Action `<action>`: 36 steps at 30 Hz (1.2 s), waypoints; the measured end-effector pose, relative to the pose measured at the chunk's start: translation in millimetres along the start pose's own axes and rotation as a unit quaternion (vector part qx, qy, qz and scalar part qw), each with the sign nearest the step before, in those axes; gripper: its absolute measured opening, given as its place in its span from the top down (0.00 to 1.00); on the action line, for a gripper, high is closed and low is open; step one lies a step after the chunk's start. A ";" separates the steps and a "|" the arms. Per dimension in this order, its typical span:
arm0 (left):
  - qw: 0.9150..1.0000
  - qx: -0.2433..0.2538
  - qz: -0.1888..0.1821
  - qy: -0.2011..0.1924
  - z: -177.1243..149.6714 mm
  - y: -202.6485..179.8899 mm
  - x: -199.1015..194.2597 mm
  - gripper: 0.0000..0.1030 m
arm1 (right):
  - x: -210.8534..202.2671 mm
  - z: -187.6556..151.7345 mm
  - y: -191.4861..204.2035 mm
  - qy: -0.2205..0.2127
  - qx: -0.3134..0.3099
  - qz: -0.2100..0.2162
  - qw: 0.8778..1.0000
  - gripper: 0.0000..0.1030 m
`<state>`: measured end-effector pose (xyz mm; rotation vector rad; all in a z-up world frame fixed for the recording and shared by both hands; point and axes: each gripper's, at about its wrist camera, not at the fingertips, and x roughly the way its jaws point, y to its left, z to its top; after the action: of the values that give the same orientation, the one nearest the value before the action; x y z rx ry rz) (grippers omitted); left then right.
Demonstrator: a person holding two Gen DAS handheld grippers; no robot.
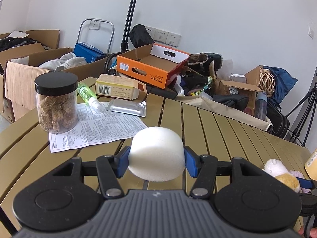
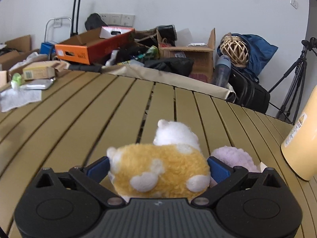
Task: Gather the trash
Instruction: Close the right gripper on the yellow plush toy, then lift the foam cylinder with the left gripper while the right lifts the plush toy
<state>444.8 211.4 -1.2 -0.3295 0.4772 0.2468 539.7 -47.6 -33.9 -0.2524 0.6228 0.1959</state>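
Observation:
My left gripper (image 1: pixel 156 159) is shut on a white foam block (image 1: pixel 156 152), with both blue pads pressed into its sides above the slatted table (image 1: pixel 227 134). My right gripper (image 2: pixel 158 167) is shut on an orange-and-white plush toy (image 2: pixel 158 168), held just over the table (image 2: pixel 79 119). A white plush (image 2: pixel 176 134) and a lilac plush (image 2: pixel 233 156) hang against it. The same plush bundle (image 1: pixel 281 173) and right gripper show at the lower right of the left wrist view. On the far left lie a printed leaflet (image 1: pixel 95 129), a foil blister pack (image 1: pixel 126 107), a small green spray bottle (image 1: pixel 89 97) and a yellow carton (image 1: pixel 118 88).
A black-lidded jar of brown snacks (image 1: pixel 56 103) stands on the leaflet. A tall yellow container (image 2: pixel 303 136) stands at the table's right edge. Beyond the table are an orange cardboard box (image 1: pixel 152 67), open cartons, bags, a wicker ball (image 2: pixel 235 51) and a tripod (image 2: pixel 297 73).

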 end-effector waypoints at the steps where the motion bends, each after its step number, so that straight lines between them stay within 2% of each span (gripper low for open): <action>1: 1.000 0.000 0.000 0.001 0.1 -0.1 0.5 0.44 | 1.7 -0.4 -2.1 0.002 0.006 0.003 1.000 0.00; 8: 1.000 0.000 0.002 0.000 0.3 -0.2 1.0 0.44 | 13.4 -5.7 -21.2 0.015 0.066 0.027 0.997 0.00; 11: 1.000 0.001 0.002 0.002 0.1 0.4 2.8 0.44 | 14.0 -6.4 -23.4 0.014 0.080 0.031 0.996 0.04; 15: 1.000 -0.001 0.005 0.004 0.4 1.7 3.5 0.44 | 10.1 -7.8 -20.6 0.002 0.072 0.028 0.997 0.06; 18: 1.000 0.000 0.004 0.000 0.9 1.7 1.1 0.44 | 3.8 -10.7 -14.4 -0.007 0.056 0.008 0.998 0.07; 28: 1.000 0.005 -0.009 -0.001 -0.6 -9.4 -13.2 0.44 | -35.4 -25.8 -22.1 -0.046 0.087 0.011 0.995 0.08; 36: 0.999 0.027 -0.018 -0.017 -10.3 -27.2 -47.1 0.44 | -88.8 -49.0 -32.0 -0.084 0.104 0.022 0.991 0.09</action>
<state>408.4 175.3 19.9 -0.2801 0.4440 0.2042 450.3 -101.7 -13.7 -0.0204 0.4767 0.1904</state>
